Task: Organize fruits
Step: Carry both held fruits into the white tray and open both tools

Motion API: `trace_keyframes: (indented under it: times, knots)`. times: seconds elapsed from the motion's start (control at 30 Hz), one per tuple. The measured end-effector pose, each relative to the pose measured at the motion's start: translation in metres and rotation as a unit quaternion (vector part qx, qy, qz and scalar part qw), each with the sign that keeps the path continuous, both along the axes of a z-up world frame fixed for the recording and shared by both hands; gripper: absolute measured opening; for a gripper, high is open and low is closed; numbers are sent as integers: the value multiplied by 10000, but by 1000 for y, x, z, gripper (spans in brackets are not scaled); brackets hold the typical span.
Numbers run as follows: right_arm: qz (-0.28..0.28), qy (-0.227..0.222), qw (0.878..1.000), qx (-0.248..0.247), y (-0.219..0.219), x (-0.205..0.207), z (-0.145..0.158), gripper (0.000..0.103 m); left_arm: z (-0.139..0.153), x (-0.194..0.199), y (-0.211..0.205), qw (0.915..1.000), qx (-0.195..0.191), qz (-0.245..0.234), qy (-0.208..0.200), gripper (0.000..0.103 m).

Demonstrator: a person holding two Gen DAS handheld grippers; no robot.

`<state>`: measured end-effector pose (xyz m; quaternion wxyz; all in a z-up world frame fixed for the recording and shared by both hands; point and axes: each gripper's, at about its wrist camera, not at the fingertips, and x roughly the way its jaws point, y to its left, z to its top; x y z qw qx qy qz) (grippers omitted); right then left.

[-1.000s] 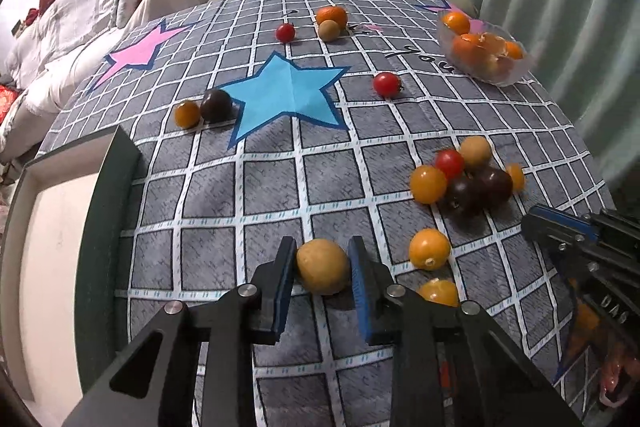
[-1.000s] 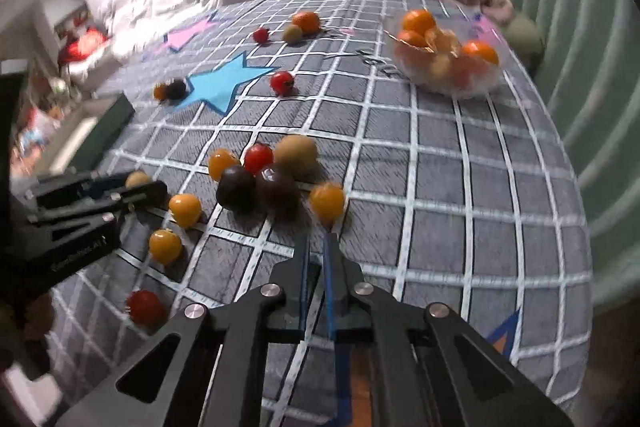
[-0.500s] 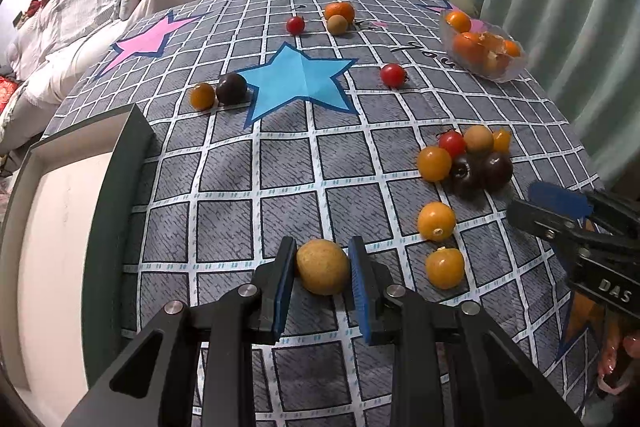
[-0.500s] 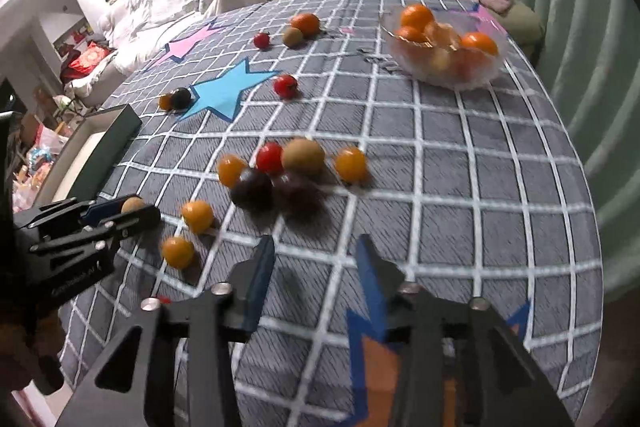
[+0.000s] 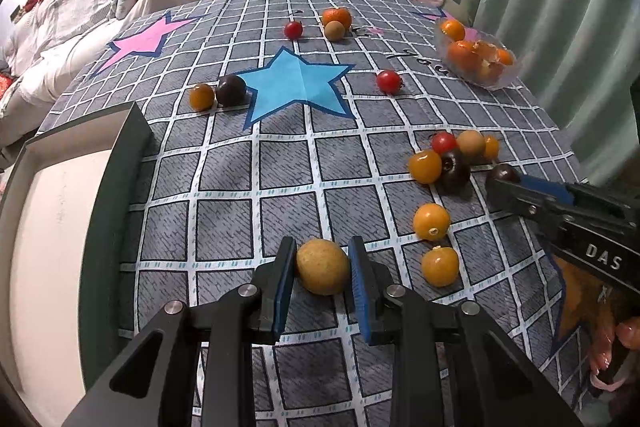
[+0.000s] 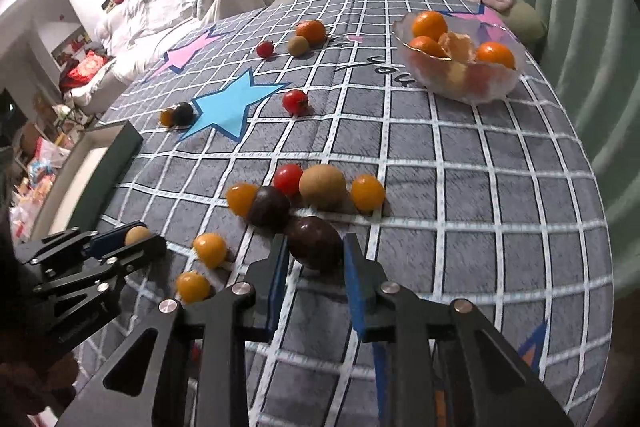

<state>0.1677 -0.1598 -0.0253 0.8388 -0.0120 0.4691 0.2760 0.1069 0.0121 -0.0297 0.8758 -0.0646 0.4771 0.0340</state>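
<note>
The left tongs [image 5: 322, 267] are clamping a tan fruit [image 5: 322, 267] near the tray [image 5: 128, 163], while the right tongs [image 6: 314, 259], just closing, are bracketing a dark plum [image 6: 314, 247] directly ahead, nearer the tray than the bowl [image 6: 460, 67].

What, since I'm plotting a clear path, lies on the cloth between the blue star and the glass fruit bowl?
One red cherry tomato, beside the blue star; nearer the glass bowl only printed lettering. Both wrist views show it.
</note>
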Motion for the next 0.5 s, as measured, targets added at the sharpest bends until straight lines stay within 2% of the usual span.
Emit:
trace_keyframes:
  times: [0.27,0.5]
  knots:
    - [60,22,9997,228,-1,-19,22,30,23,-15,3,9999,-61,-19,-139,28]
    - [370,-135,9986,354,30,-37,56,30,54,-33,32,9995,-23,190,-266,28]
